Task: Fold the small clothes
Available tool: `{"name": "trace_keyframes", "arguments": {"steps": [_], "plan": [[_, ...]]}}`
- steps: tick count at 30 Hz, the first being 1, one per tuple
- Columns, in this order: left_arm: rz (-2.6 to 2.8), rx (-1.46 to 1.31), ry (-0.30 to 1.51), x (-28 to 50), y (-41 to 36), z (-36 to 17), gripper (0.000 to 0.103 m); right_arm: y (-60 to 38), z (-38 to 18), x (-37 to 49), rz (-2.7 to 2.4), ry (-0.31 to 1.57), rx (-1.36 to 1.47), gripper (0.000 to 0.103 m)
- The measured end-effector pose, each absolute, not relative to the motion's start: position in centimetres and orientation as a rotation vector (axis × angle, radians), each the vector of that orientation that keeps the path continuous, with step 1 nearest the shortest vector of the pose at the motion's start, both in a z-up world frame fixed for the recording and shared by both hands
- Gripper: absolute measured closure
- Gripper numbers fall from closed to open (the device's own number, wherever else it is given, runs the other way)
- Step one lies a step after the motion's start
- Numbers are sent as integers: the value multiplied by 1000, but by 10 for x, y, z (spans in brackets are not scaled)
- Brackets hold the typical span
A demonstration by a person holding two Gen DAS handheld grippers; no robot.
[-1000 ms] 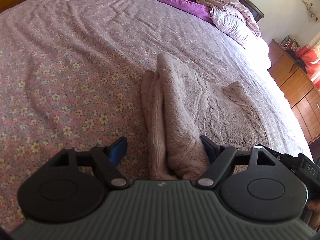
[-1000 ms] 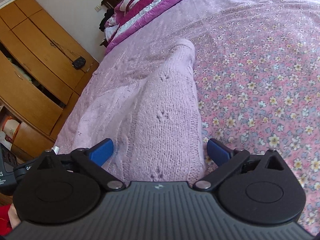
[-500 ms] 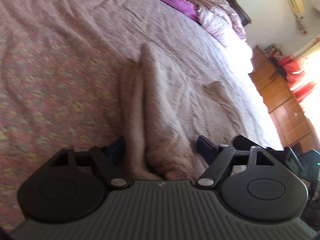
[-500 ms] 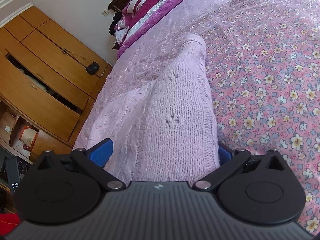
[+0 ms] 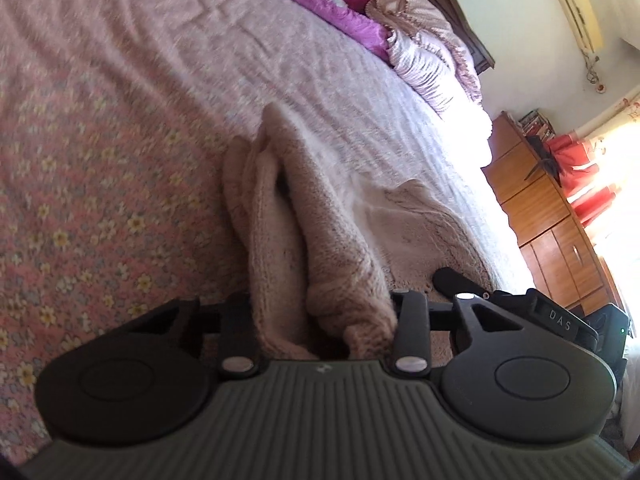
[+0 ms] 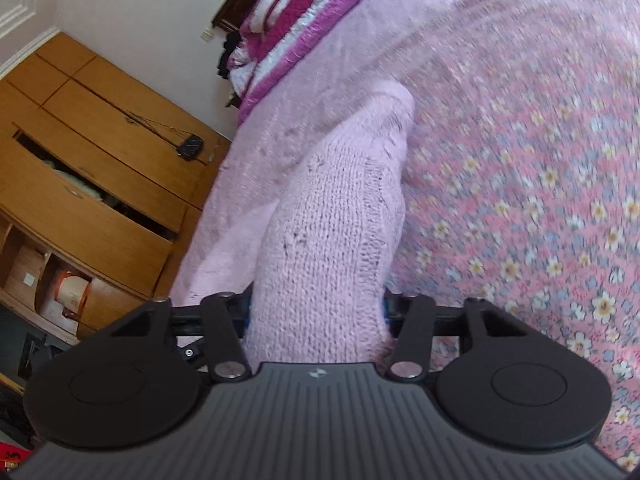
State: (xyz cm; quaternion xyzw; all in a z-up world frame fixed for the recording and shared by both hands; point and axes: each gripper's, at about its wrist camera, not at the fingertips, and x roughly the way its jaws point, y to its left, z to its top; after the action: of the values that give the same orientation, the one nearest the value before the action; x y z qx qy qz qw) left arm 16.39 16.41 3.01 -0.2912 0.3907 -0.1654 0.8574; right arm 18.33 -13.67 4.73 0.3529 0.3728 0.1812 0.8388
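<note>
The pink knitted sweater (image 6: 332,232) runs from bottom centre toward the upper frame across the bed (image 6: 520,120); both the left hand-held gripper (image 5: 320,320) and the right hand-held gripper (image 6: 316,320) are closing, pinching its near end.

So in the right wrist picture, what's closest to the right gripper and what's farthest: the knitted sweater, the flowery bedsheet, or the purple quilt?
1. Knitted sweater: between the closing jaws of the right gripper.
2. Flowery bedsheet: beside the sweater, spreading right.
3. Purple quilt: bunched at the bed's far end, top of view.
</note>
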Motion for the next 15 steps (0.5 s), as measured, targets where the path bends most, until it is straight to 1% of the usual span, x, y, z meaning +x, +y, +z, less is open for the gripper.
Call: {"name": "trace_keyframes", "arguments": {"steps": [6, 15], "plan": [[-384, -660, 813, 154, 159, 51, 64, -149, 74, 172, 441, 769, 826, 52], [-460, -617, 759, 116, 127, 82, 64, -180, 114, 122, 460, 701, 803, 52]]}}
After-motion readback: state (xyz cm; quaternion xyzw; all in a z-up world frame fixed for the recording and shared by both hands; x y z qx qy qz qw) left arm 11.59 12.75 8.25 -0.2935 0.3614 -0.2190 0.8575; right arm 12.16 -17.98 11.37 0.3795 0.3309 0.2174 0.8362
